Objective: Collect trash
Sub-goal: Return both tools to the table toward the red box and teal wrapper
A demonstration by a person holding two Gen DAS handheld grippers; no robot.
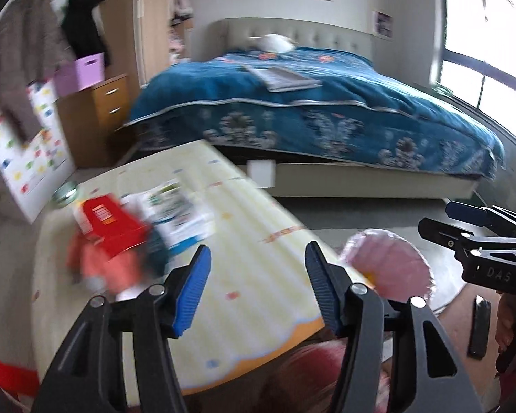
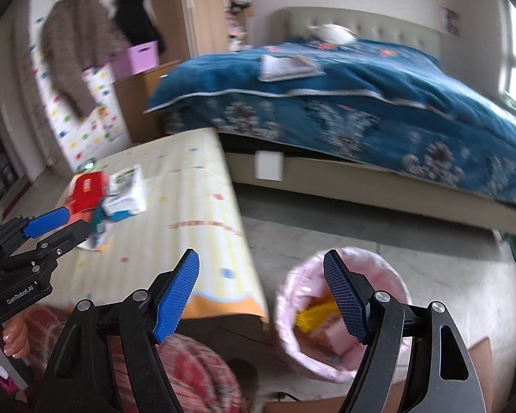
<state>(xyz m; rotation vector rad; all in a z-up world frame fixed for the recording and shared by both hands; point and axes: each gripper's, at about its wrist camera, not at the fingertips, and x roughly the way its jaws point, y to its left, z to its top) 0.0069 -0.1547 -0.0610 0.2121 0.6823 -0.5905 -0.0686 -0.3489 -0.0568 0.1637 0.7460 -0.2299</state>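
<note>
A pile of trash lies on the yellow table (image 1: 251,241): a red carton (image 1: 110,223), an orange wrapper (image 1: 93,261) and a white printed packet (image 1: 175,210). The pile also shows in the right wrist view (image 2: 86,192). A bin with a pink liner (image 2: 340,313) stands on the floor right of the table, with yellow and pink scraps inside. My left gripper (image 1: 256,282) is open and empty above the table's near edge. My right gripper (image 2: 261,296) is open and empty above the gap between table and bin. The left gripper's fingers appear closed in the right wrist view (image 2: 56,225).
A bed with a blue quilt (image 1: 326,103) fills the back. A wooden drawer unit (image 1: 110,103) with a purple box (image 1: 86,70) stands at the left, beside hanging coats. A small round tin (image 1: 65,192) sits at the table's far left corner. A dark flat object (image 1: 480,327) lies on the floor.
</note>
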